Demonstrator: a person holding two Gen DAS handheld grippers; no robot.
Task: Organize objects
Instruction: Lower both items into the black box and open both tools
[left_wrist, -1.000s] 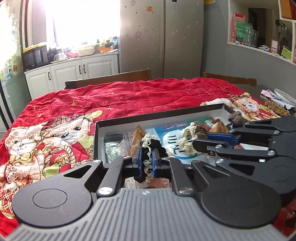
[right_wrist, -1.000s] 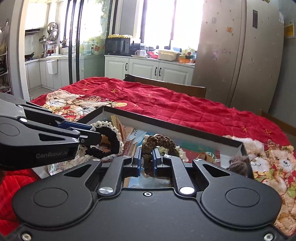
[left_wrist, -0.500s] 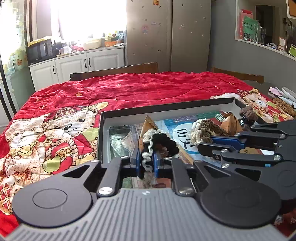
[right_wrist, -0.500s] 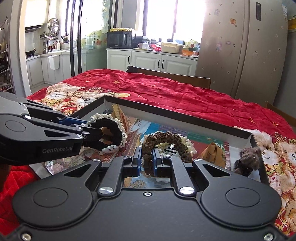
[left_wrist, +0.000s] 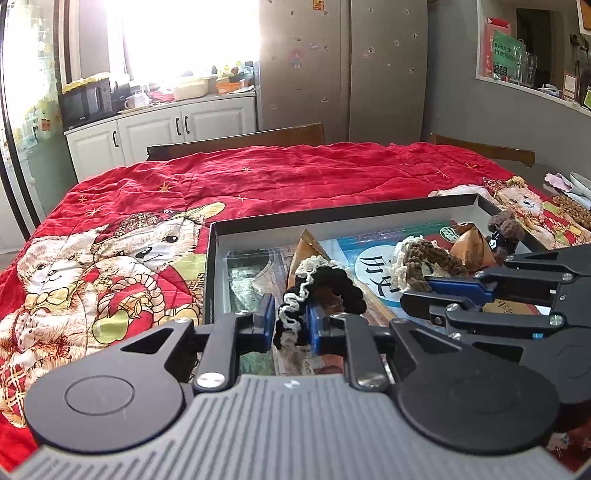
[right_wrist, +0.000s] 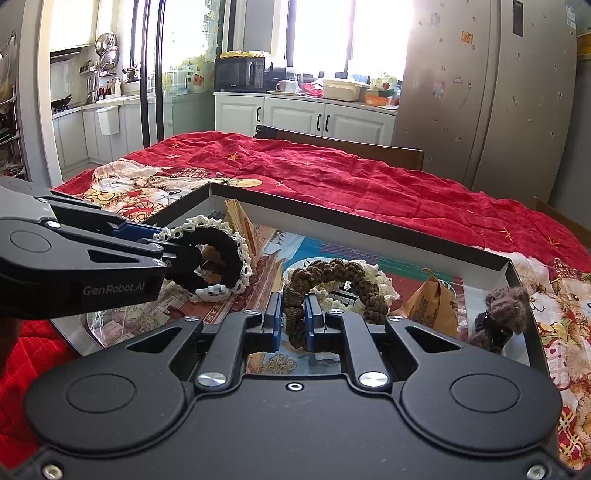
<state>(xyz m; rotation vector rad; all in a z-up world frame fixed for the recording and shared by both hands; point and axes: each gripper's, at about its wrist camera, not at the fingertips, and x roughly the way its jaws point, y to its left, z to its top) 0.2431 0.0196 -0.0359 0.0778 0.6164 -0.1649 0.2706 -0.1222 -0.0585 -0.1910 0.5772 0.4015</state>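
A shallow black box (left_wrist: 332, 218) with a white inner wall lies on the red bear quilt (left_wrist: 258, 181). My left gripper (left_wrist: 290, 325) is over the box's left part, its jaws opening. The black scrunchie with white lace (left_wrist: 332, 284) still stands between them, loose, with a gap at the left pad. In the right wrist view, that gripper (right_wrist: 173, 251) reaches in from the left, with the black scrunchie (right_wrist: 225, 243) resting on the box floor. My right gripper (right_wrist: 293, 317) is shut on a brown scrunchie with cream lace (right_wrist: 332, 273), low over the middle of the box (right_wrist: 369, 225).
Brown paper packets (left_wrist: 472, 243) (right_wrist: 432, 306) and a small brown crochet bear (left_wrist: 506, 229) (right_wrist: 506, 310) lie at the box's right end. Printed sheets cover the box floor. Wooden chair backs (left_wrist: 240, 140) stand at the table's far edge. White cabinets and a fridge are behind.
The left jaws have spread apart and released the black scrunchie, which now sits loose between them. The right gripper still clamps the brown scrunchie.
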